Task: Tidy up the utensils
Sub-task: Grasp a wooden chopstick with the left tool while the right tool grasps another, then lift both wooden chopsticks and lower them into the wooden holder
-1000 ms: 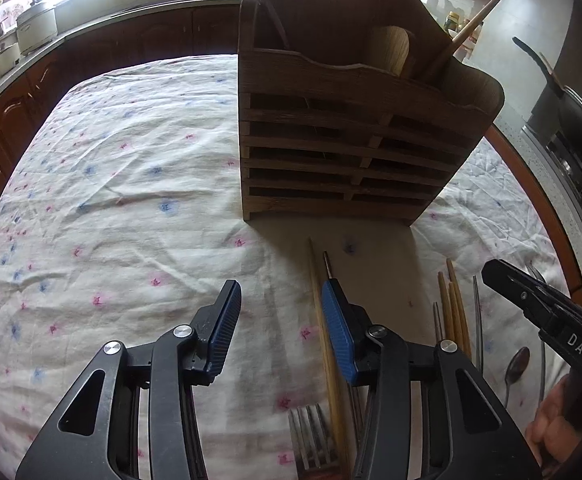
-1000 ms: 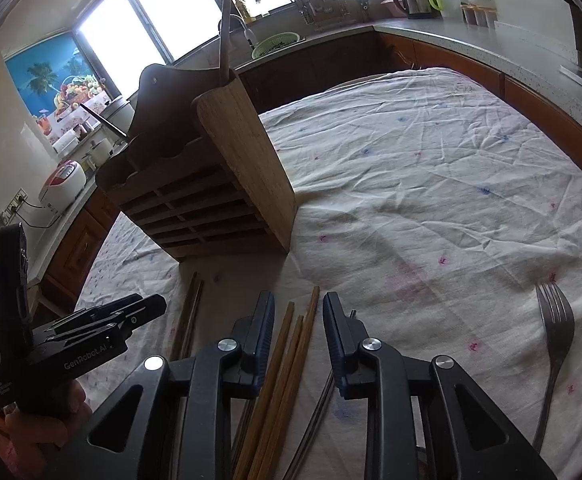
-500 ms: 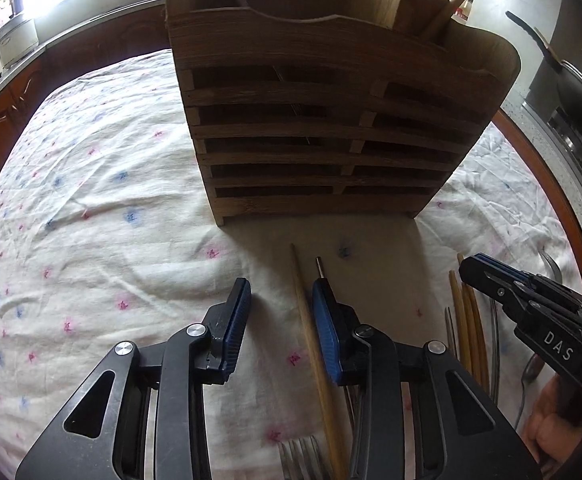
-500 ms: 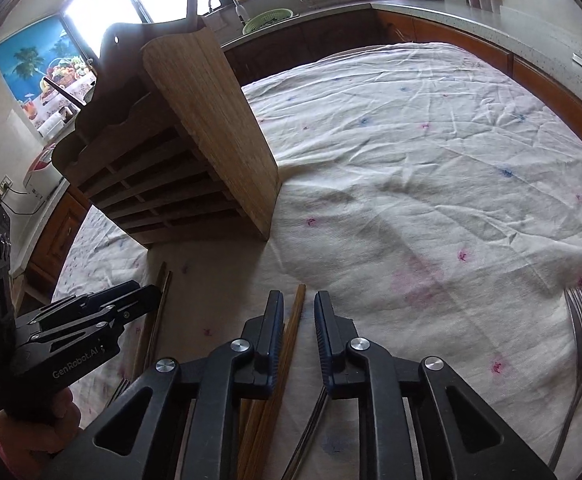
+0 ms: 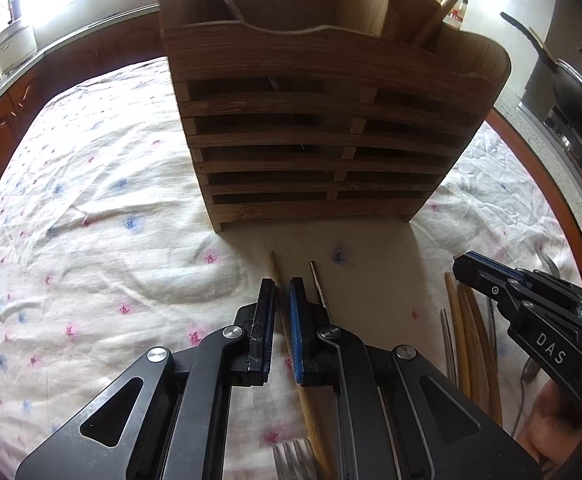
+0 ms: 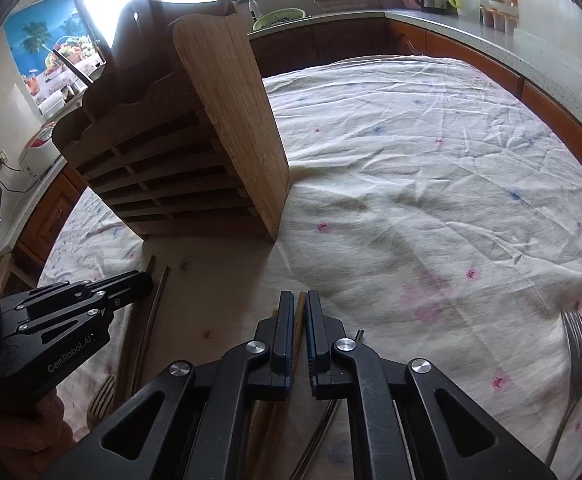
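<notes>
Both pairs of tongs had just finished closing, each on a wooden chopstick lying on the cloth-covered bench [image 6: 431, 168]. The left tongs [image 5: 281, 292] pinched one chopstick [image 5: 275, 270] near its far end, its tip poking out beyond the blue pads toward the rack. Just right of those pads lay a thin metal chopstick [image 5: 318, 284], untouched. The right tongs [image 6: 299, 304] gripped another wooden chopstick [image 6: 300, 300] from a small bundle that ran back beneath them. In the left view those same right tongs [image 5: 467, 266] reached in from the right edge over several wooden sticks [image 5: 465, 332] and metal handles. A fork's tines [image 5: 291, 456] showed at the bottom edge under the left tongs. In the right view a second fork [image 6: 577, 344] lay alone on the cloth, well apart to the right. The slatted wooden rack [image 5: 323, 128] stood upright on the cloth just beyond the chopsticks, a wooden spatula [image 5: 365, 8] and a stick handle rising from its top compartments. A dark pan [image 5: 575, 88] sat on a stove at the right.
</notes>
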{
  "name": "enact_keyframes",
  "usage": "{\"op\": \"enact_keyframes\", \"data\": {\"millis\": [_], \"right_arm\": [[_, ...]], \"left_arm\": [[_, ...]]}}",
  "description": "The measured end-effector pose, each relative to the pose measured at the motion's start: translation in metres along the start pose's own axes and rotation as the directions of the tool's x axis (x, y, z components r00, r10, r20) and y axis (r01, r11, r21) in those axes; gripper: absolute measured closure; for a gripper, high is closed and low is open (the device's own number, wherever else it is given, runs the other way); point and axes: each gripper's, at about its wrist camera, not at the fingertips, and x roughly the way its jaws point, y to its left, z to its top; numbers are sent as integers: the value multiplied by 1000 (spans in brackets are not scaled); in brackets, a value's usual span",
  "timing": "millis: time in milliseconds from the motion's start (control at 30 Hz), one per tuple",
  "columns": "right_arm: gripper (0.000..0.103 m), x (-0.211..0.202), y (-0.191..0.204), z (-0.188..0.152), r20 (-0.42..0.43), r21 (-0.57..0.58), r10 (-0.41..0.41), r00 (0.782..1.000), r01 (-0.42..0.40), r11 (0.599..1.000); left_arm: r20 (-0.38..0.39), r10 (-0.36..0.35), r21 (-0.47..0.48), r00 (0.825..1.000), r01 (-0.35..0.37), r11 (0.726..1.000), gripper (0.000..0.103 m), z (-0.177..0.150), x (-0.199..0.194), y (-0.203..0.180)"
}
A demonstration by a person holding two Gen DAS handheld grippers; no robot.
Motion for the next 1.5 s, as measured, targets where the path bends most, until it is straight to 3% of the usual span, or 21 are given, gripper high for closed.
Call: {"op": "enact_keyframes", "data": {"millis": [233,533,967,1500], "right_arm": [[99,-38,8,8,77,17,82,994,-84,996],[99,-90,19,10,160,11,155,975,-159,987],[99,-159,30,3,286,-36,185,940,-183,982],[99,-212,36,-2,398,-72,186,898,-172,983]], "left_arm": [[83,-80,-66,993,85,994,97,-5,-46,17],[194,-147,-121,970,172,978,98,-21,-116,47],[309,-154,-122,939,199,972,98,-49,-190,53],[429,-134,-129,893,207,970,99,-62,-242,58]]}}
